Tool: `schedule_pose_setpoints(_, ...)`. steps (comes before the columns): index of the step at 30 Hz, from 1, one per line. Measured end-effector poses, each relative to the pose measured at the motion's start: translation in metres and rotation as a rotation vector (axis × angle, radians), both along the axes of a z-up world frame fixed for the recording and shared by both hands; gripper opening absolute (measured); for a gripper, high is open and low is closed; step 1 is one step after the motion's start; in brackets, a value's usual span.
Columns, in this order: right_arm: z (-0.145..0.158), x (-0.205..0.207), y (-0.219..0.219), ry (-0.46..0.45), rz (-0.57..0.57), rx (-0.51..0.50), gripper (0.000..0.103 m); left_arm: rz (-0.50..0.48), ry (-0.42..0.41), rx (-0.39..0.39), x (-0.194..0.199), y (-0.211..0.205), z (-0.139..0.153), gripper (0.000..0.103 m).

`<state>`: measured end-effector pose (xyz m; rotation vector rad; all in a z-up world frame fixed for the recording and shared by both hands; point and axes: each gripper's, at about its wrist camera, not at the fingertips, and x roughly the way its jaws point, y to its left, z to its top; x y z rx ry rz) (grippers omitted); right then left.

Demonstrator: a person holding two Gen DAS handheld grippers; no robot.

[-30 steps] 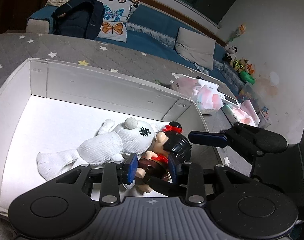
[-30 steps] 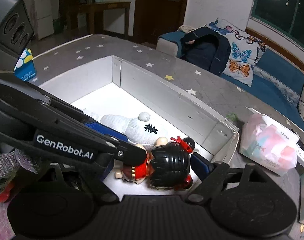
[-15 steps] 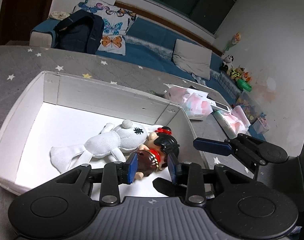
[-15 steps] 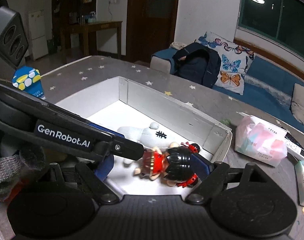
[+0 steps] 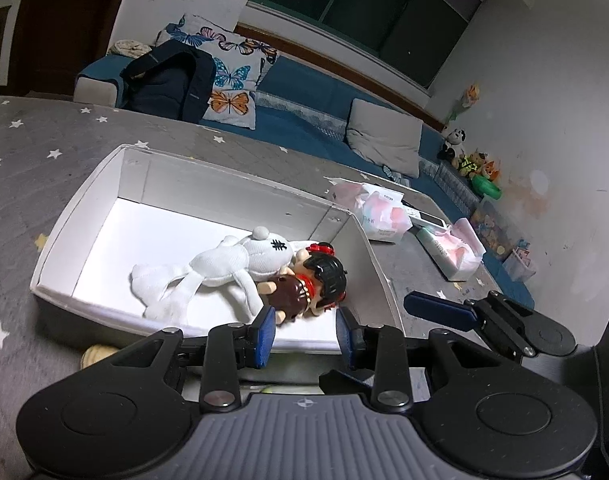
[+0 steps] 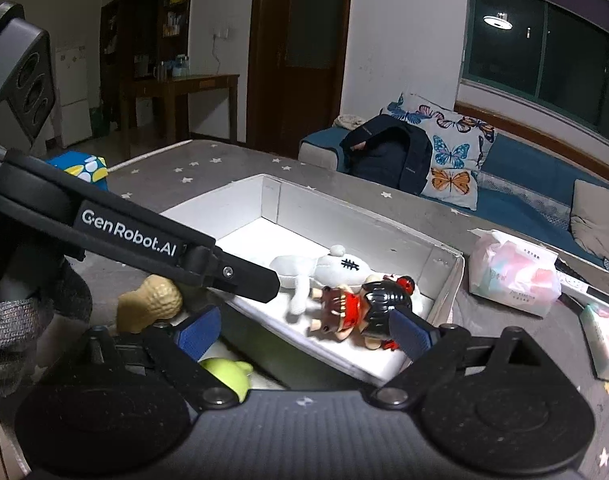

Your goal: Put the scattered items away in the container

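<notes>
A white box stands on the grey star-print table. Inside lie a white plush toy and a dark-haired doll in red and brown, side by side near the right wall. My left gripper hovers open over the box's near edge, with nothing between its blue pads. My right gripper is just short of the box, and its jaws are opening. The doll rests on the box floor beyond them, untouched. A tan peanut toy and a green item lie outside the box, close under the grippers.
Two pink tissue packs and a white remote lie on the table right of the box. A blue and yellow carton stands at the far left. A blue sofa with a dark backpack runs behind the table.
Both grippers have drawn back and up from the box. The right jaws have widened off the doll, which now lies on the box floor beside the plush.
</notes>
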<state>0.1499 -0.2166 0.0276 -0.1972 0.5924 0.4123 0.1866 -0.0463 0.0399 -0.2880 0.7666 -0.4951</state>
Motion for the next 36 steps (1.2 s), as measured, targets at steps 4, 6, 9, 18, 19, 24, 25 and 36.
schedule_pose_setpoints(4,-0.003,-0.012,0.001,-0.015,-0.016,0.022,0.097,0.002,-0.015,0.006,-0.012,0.002,0.001,0.035)
schedule_pose_setpoints(6,-0.004,-0.016,0.0,-0.015,-0.025,0.042,0.1,0.008,-0.019,0.009,-0.017,0.003,0.0,0.035)
schedule_pose_setpoints(9,-0.007,-0.024,0.0,-0.026,-0.047,0.05,0.103,0.014,-0.015,0.005,-0.024,0.006,-0.003,0.035)
schedule_pose_setpoints(18,-0.016,-0.038,-0.004,-0.028,-0.109,0.079,0.103,0.036,-0.01,0.01,-0.039,0.014,-0.011,0.035)
schedule_pose_setpoints(19,-0.017,-0.039,-0.004,-0.029,-0.113,0.08,0.103,0.041,-0.01,0.011,-0.041,0.015,-0.012,0.035)
schedule_pose_setpoints(24,-0.022,-0.045,-0.002,-0.038,-0.129,0.08,0.103,0.07,-0.02,0.018,-0.049,0.022,-0.015,0.035)
schedule_pose_setpoints(25,-0.024,-0.046,-0.001,-0.038,-0.136,0.083,0.103,0.074,-0.019,0.018,-0.05,0.023,-0.016,0.035)
schedule_pose_setpoints(36,-0.047,-0.048,0.001,0.035,-0.162,0.15,0.103,0.088,0.012,0.021,-0.057,0.029,-0.031,0.035)
